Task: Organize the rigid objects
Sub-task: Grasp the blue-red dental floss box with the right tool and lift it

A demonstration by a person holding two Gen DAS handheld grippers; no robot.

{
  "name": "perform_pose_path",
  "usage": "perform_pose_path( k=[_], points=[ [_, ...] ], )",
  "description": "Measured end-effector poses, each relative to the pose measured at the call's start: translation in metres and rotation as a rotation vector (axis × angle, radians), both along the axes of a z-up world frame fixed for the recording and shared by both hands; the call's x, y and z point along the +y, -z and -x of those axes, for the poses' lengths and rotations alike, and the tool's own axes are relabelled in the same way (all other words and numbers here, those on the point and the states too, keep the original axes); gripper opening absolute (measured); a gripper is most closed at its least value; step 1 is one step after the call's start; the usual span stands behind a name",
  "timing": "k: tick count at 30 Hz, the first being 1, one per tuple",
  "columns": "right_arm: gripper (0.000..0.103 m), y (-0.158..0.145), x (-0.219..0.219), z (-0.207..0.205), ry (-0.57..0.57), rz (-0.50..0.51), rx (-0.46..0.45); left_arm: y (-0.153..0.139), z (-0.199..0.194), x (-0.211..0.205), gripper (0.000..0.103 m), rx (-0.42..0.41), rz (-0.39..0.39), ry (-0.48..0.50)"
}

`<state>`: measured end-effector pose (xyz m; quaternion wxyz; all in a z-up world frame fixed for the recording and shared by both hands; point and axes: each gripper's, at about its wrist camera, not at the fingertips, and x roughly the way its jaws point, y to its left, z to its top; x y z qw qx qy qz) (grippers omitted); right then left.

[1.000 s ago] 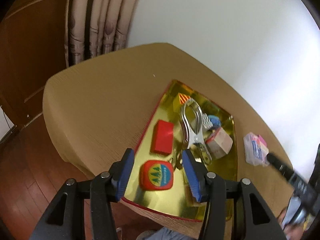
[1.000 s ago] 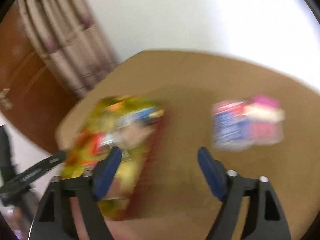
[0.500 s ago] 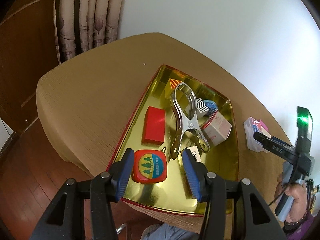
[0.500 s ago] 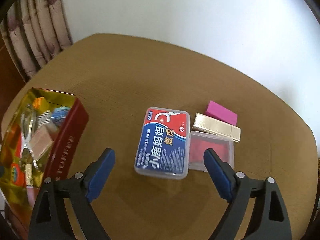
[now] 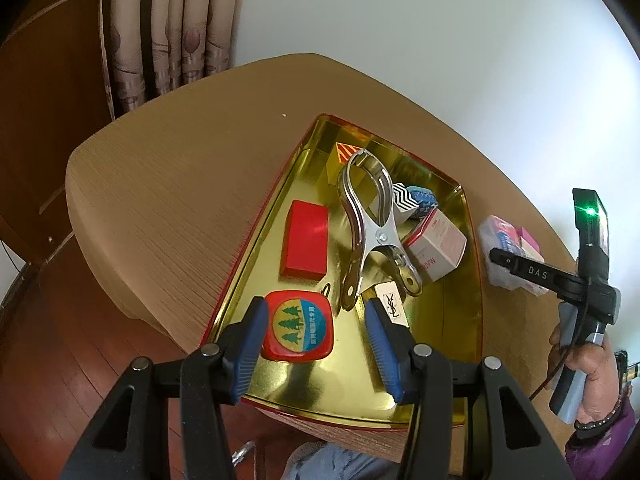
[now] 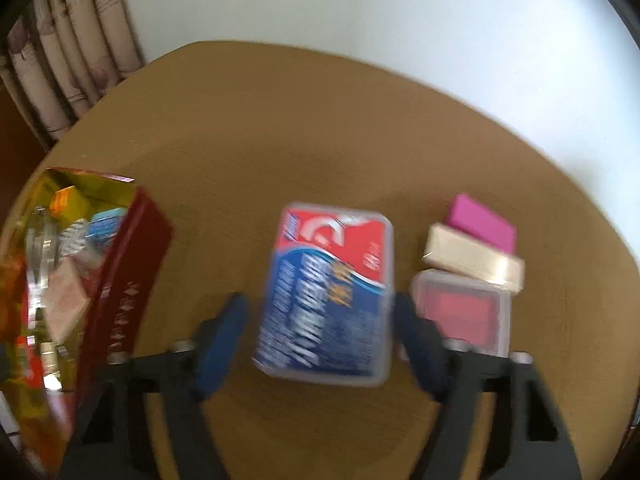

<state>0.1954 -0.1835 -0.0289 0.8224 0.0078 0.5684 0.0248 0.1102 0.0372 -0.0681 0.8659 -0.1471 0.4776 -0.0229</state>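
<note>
**Floss-pick box: grab it across the short sides**

The clear plastic floss-pick box lies flat on the bench, between the red tin on its left and the small clear case with the red insert just to its right. It's probably light, stiff and a bit slick, with a thin shell that could flex or pop open if squeezed hard.

Its long axis runs away from the camera, red end far, leaning slightly right. So pinch the long side walls, about mid-length.

The right gripper straddles it, jaws closing but not yet touching it, as far as the blur lets me see.

The left gripper hangs over the tin, jaws partly spread, holding nothing.
</note>
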Motion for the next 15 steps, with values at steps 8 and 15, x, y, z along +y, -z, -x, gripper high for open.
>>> perform_pose_path(
  k=[8,15],
  points=[
    [0.068,0.01,-0.003,-0.004,0.025,0.031,0.018,0.001,0.001,-0.001,0.051,0.004,0.006,-0.001],
    [0.057,0.01,-0.007,0.004,0.001,-0.026,0.01,0.001,0.001,0.0,0.051,0.0,0.002,-0.004]
  ],
)
